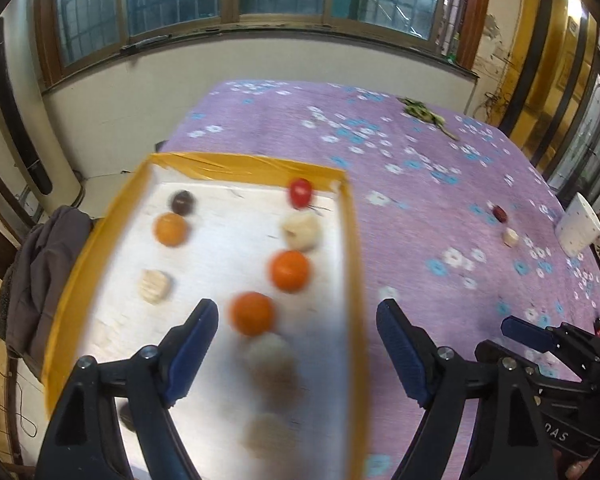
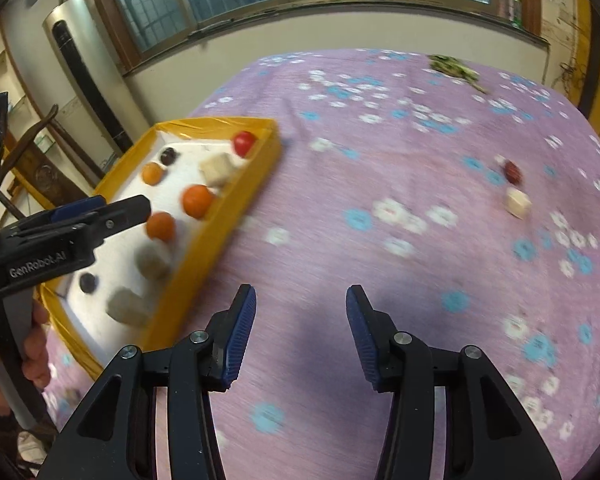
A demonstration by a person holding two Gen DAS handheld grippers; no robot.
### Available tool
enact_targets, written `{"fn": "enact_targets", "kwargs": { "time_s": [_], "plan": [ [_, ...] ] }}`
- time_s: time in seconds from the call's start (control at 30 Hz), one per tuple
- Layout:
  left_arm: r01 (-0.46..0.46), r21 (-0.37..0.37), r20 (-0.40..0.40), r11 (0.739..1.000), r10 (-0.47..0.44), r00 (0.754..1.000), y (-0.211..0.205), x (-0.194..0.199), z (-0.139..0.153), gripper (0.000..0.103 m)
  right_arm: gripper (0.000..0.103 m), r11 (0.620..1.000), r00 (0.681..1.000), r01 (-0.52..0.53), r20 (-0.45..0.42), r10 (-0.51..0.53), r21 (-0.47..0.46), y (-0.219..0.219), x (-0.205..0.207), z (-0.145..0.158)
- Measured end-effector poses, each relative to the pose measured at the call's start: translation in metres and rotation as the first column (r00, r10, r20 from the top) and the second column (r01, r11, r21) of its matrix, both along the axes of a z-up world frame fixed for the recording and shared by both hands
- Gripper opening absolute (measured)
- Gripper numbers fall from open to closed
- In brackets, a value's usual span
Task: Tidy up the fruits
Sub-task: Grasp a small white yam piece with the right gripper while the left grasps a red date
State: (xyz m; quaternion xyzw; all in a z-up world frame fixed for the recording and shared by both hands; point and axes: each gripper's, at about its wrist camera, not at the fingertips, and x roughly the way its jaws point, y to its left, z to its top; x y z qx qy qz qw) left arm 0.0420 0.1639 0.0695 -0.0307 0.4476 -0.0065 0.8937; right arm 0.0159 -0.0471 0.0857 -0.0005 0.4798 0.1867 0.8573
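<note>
A person's left gripper (image 1: pixel 296 316) is hanging over a yellow-rimmed tray (image 1: pixel 356 248) at the left edge of a table draped in a purple flowered cloth (image 1: pixel 420 208), its blue-padded jaws spread wide with nothing between them. The tray appears to be serving as the collecting point, which would explain why the fruits are sitting together on its white floor rather than scattered across the cloth.

Lying inside it, from the left: a dark round fruit (image 1: pixel 182 202), a small orange (image 1: pixel 170 230) and a pale chunk (image 1: pixel 154 286); toward the right wall, a red fruit (image 1: pixel 300 192), a pale fruit (image 1: pixel 302 232) and two larger oranges (image 1: pixel 290 271). That is three oranges in all; nearer the camera, at least two more pale pieces are blurring out, and the right wrist view adds a second dark fruit (image 2: pixel 87 282).

Further right, the right gripper (image 2: pixel 301 334) is pointing down at bare cloth beside the tray, jaws parted and gripping nothing.

Well apart on the right, one dark red fruit (image 2: pixel 512 170) and one pale piece (image 2: pixel 518 202) are waiting just beside each other, seemingly the last two left to gather. A white cup (image 1: pixel 578 230) is standing at the table's right edge, and a green sprig (image 1: pixel 424 114) is lying at the far side.
</note>
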Motion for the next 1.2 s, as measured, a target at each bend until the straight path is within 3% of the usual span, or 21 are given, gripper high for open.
{"fn": "enact_targets", "kwargs": {
  "time_s": [0.2, 0.5, 0.87, 0.93, 1.0, 1.2],
  "plan": [
    [0.048, -0.002, -0.026, 0.999, -0.048, 0.999, -0.051, -0.003, -0.007, 0.091, 0.048, 0.996, 0.996, 0.086, 0.005, -0.086, -0.004, -0.070, 0.000, -0.006],
    [0.075, 0.027, -0.092, 0.997, -0.072, 0.993, -0.102, 0.002, -0.022, 0.092, 0.049, 0.975, 0.975, 0.219, 0.036, -0.220, 0.032, -0.161, 0.067, -0.007],
    [0.079, 0.075, -0.110, 0.994, -0.071, 0.991, -0.128, 0.019, -0.023, 0.092, 0.049, 0.994, 0.993, 0.112, 0.025, -0.112, -0.005, -0.153, 0.128, -0.040],
    [0.092, 0.088, -0.108, 0.992, -0.082, 0.991, -0.136, 0.026, -0.023, 0.092, 0.042, 0.996, 0.995, 0.094, 0.035, -0.094, -0.004, -0.153, 0.128, -0.040],
    [0.104, 0.099, -0.109, 0.990, -0.093, 0.990, -0.146, 0.035, -0.023, 0.092, 0.028, 0.997, 0.996, 0.077, 0.050, -0.075, -0.031, -0.152, 0.129, -0.041],
    [0.149, 0.100, -0.110, 0.984, -0.138, 0.984, -0.186, 0.075, -0.025, 0.092, 0.023, 0.998, 0.995, 0.050, 0.093, -0.047, -0.031, -0.162, 0.113, -0.031]
  ]
}}
